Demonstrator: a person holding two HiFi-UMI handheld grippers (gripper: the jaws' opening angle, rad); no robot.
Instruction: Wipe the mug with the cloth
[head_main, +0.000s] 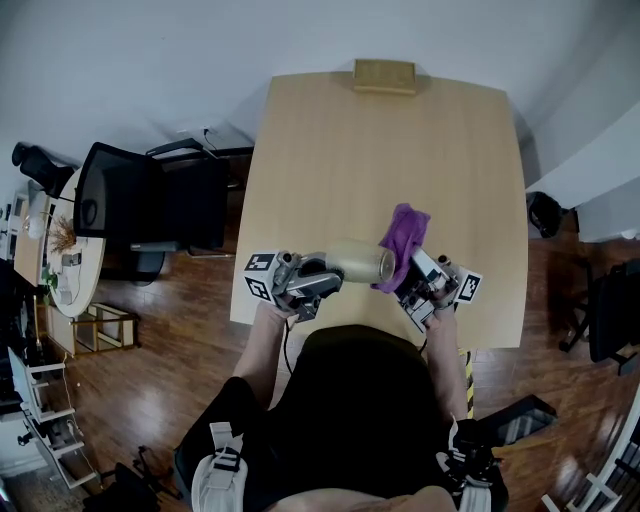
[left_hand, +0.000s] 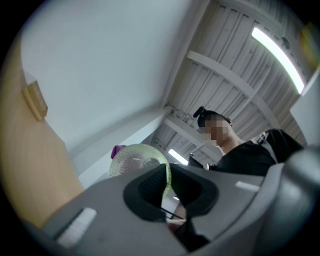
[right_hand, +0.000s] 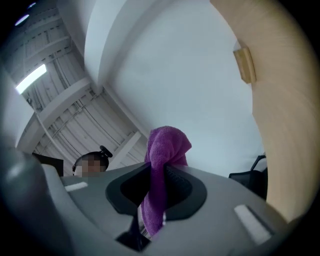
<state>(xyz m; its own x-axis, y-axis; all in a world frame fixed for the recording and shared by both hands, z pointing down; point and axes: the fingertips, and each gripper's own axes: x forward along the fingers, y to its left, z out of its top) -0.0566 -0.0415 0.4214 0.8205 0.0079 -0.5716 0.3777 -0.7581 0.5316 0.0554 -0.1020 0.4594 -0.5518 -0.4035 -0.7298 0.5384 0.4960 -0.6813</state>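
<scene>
Your left gripper (head_main: 322, 275) clamps the slick, fragile glass mug (head_main: 358, 261) by a thin edge; your right gripper (head_main: 412, 276) pinches the limp purple cloth (head_main: 405, 238) beside the mug.

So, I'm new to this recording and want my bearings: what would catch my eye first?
The purple cloth, pinched by the jaws of the right gripper, is next to a clear mug held by the left gripper, above the near edge of the wooden table. A small wooden block sits at its far edge.
</scene>
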